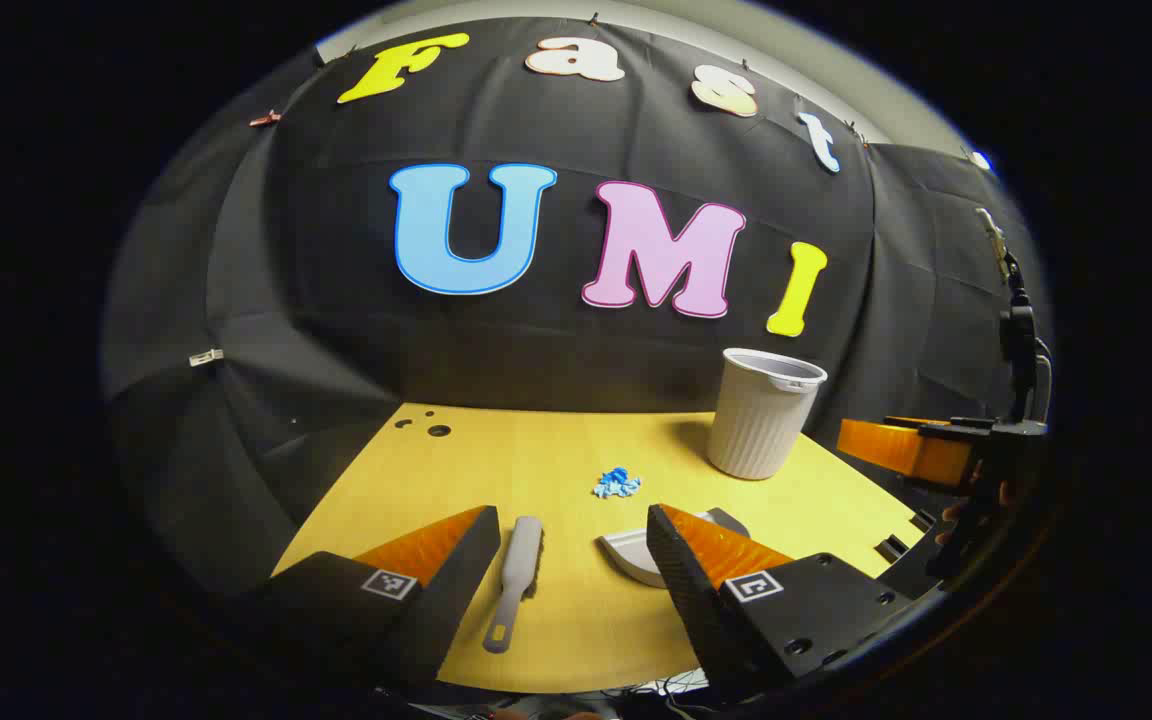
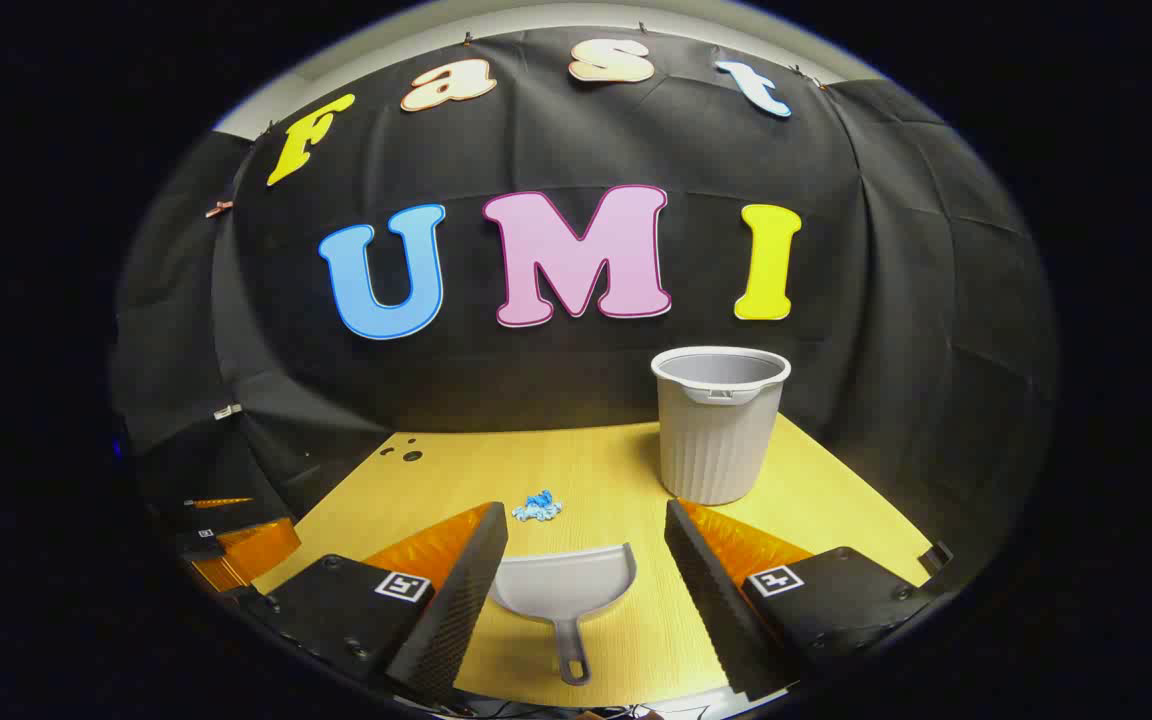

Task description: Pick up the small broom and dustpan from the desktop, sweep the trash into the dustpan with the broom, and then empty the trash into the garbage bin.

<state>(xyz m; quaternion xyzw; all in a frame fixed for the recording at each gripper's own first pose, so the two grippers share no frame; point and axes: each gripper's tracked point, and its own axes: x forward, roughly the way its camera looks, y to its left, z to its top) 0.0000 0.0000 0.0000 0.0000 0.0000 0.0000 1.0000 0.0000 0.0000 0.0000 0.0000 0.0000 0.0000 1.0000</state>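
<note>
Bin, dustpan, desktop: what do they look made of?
Garbage bin: looks like molded plastic, pale grey, matte; ribbed wall and rolled rim suggest it.
Dustpan: likely the same grey plastic, thin smooth scoop, with a hole in the handle's end.
Desktop: yellowish wood-look surface, faint grain, soft sheen; laminate or real wood, cannot tell.

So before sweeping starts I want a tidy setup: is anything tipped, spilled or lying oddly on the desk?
Nothing stands out. The garbage bin stands upright, the broom and dustpan lie flat on the desktop, and the blue trash sits in one small clump. Both grippers are open and hold nothing.
</note>
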